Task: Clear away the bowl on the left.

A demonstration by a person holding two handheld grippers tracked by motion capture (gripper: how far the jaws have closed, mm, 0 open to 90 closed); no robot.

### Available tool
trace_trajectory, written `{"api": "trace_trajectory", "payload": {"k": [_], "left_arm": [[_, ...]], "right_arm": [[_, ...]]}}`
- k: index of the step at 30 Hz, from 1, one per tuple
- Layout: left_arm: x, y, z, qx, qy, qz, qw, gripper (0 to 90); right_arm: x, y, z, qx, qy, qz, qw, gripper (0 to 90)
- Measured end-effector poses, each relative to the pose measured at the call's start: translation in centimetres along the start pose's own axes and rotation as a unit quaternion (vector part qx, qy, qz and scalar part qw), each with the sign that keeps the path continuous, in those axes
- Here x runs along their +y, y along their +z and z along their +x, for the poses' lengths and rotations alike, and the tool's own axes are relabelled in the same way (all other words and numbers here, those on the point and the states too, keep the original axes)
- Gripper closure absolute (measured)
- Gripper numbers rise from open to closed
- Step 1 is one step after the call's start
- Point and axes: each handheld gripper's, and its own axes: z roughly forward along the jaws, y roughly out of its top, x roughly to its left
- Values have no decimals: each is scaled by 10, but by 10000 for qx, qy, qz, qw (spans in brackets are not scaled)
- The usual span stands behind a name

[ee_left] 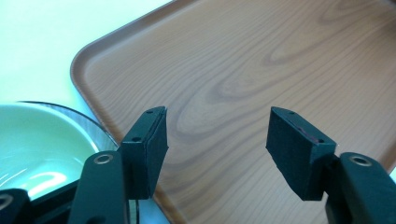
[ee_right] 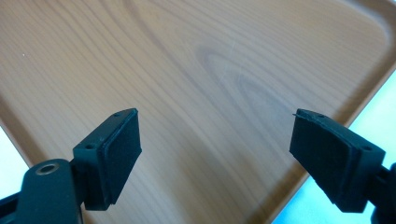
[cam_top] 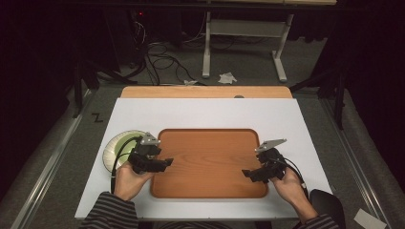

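Observation:
A wooden tray (cam_top: pixel 210 157) lies empty on the white tabletop. My left gripper (cam_top: pixel 168 162) hovers over the tray's left edge, its jaws open with bare wood grain (ee_left: pixel 233 93) between them. Over the tray's right side, my right gripper (cam_top: pixel 245 173) also stands open, pointing inward, and nothing lies between its pads (ee_right: pixel 122 144). A pale green plate (cam_top: pixel 118 149) sits just left of the tray, partly hidden behind the left hand; its rim (ee_left: pixel 42 135) appears beside the left jaw.
The white board (cam_top: pixel 205 112) lies on a wooden table whose back edge (cam_top: pixel 205 91) shows beyond it. Cables and a desk frame (cam_top: pixel 241 43) stand on the dark floor behind. A dark round object (cam_top: pixel 329 202) sits at the near right corner.

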Motion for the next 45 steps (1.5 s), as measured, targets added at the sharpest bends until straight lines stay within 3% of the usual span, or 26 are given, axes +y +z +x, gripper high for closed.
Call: {"api": "trace_trajectory", "payload": {"k": [3, 13, 30, 45], "left_arm": [[-1, -2, 3, 44, -49, -15, 10000, 389], [-3, -7, 10, 139, -131, -93, 9998, 387], [-5, -12, 19, 203, -295, -128, 9993, 387], [-8, -17, 34, 308, -573, -188, 9977, 376]], "right_arm": [[-1, 1, -1, 19, 38, 101, 9999, 187], [-1, 2, 1, 73, -161, 261, 9995, 207], [-2, 3, 1, 44, -203, 301, 9993, 214], [-2, 5, 1, 44, -173, 338, 9993, 211]]}}
